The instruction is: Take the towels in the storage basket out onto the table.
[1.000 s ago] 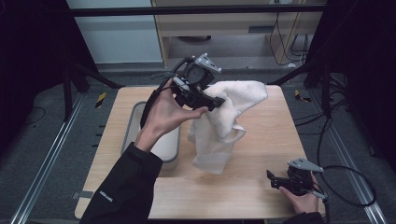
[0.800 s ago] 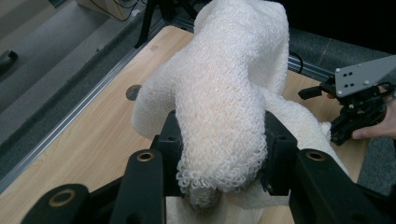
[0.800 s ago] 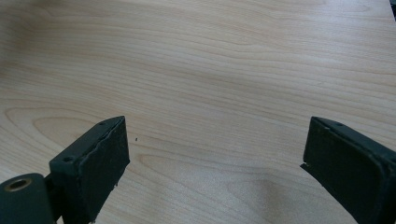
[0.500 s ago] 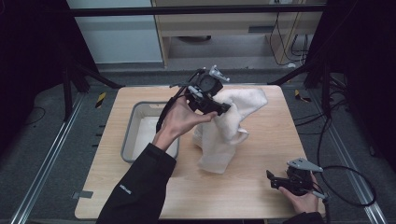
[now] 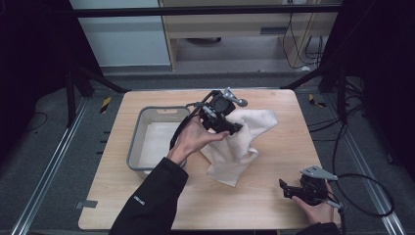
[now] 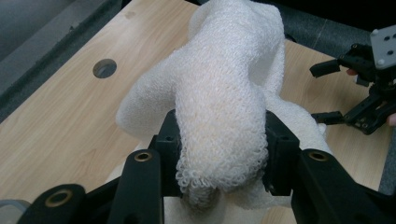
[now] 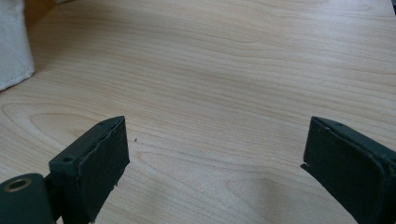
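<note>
Left gripper [image 6: 219,154] clamps the white towel [image 6: 229,93], seemingly lifted; right gripper [image 7: 212,163] gapes, well apart.

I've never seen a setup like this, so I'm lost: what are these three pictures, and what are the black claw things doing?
A person sits at a wooden table holding a hand-held gripper in each hand. One picture looks down from above; the other two come from small cameras riding on each gripper. The left gripper has its black fingers pinched on a white towel, lifting part of it beside a grey tub. The right gripper rests near the table's front edge, open and holding nothing.
</note>
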